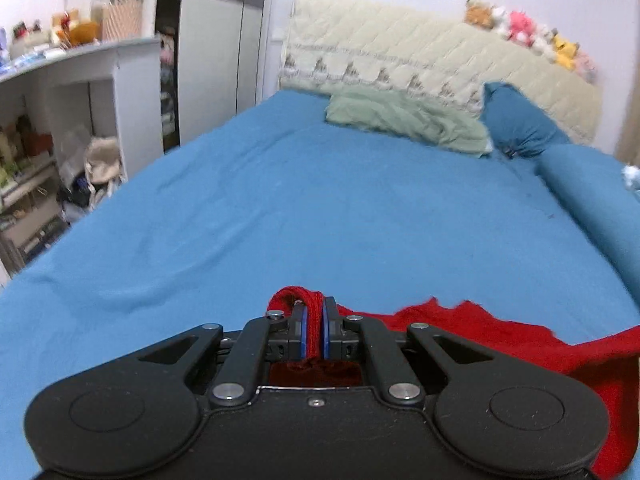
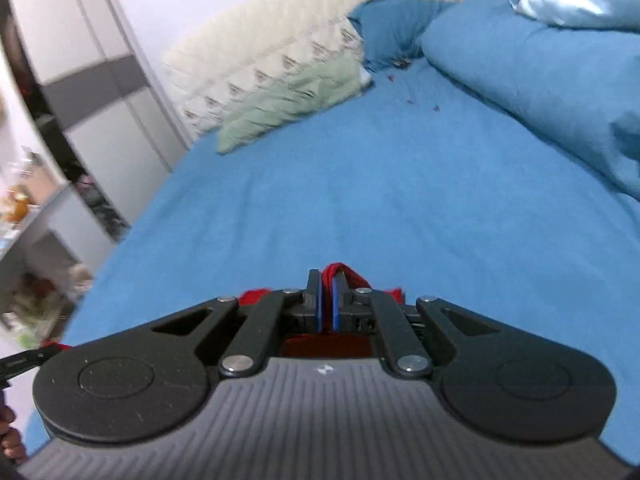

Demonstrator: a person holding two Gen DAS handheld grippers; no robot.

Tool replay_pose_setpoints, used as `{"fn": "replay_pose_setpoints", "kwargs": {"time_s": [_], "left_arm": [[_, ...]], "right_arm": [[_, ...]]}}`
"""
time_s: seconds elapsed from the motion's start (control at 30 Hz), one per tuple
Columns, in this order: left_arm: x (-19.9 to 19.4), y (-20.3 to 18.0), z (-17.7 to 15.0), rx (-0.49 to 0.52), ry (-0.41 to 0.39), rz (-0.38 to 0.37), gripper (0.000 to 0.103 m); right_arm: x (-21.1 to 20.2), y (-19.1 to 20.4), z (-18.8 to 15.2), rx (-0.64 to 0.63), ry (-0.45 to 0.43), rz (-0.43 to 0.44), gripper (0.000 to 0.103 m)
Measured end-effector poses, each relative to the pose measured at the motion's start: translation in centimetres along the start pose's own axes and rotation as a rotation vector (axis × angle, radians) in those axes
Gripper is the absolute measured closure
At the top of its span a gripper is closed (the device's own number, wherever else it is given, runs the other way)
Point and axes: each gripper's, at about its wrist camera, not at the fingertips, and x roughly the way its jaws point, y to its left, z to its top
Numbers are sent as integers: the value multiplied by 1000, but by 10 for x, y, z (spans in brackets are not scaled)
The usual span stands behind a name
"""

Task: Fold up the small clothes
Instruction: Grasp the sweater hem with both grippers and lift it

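Note:
A small red knitted garment [image 1: 500,340] hangs over the blue bed sheet [image 1: 320,200], held by both grippers. My left gripper [image 1: 314,314] is shut on a bunched edge of it; the cloth trails off to the right and under the gripper. My right gripper [image 2: 327,286] is shut on another edge of the red garment [image 2: 344,270], with bits of red showing on both sides of the fingers. Most of the garment is hidden below the gripper bodies.
A green pillow [image 1: 404,118] and a blue pillow [image 1: 516,120] lie at the padded headboard [image 1: 420,52]. A rolled blue duvet [image 2: 540,76] runs along the bed's right side. White shelves [image 1: 60,120] with clutter stand left of the bed.

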Motion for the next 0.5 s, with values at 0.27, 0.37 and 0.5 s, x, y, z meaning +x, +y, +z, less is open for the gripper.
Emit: {"fn": "replay_pose_setpoints", "kwargs": {"time_s": [0.27,0.37,0.5], "left_arm": [[93,-14,-13,40,101,23,96],[115,-8,-4,9,121,49,85],[104,5,2,-50,75,116,27]], "right_arm": [[116,-10,-6,-15,78,-105,83],[133,-18,-3,40,76,-116,78],[133,-32,2,108,52,-145,34]]}}
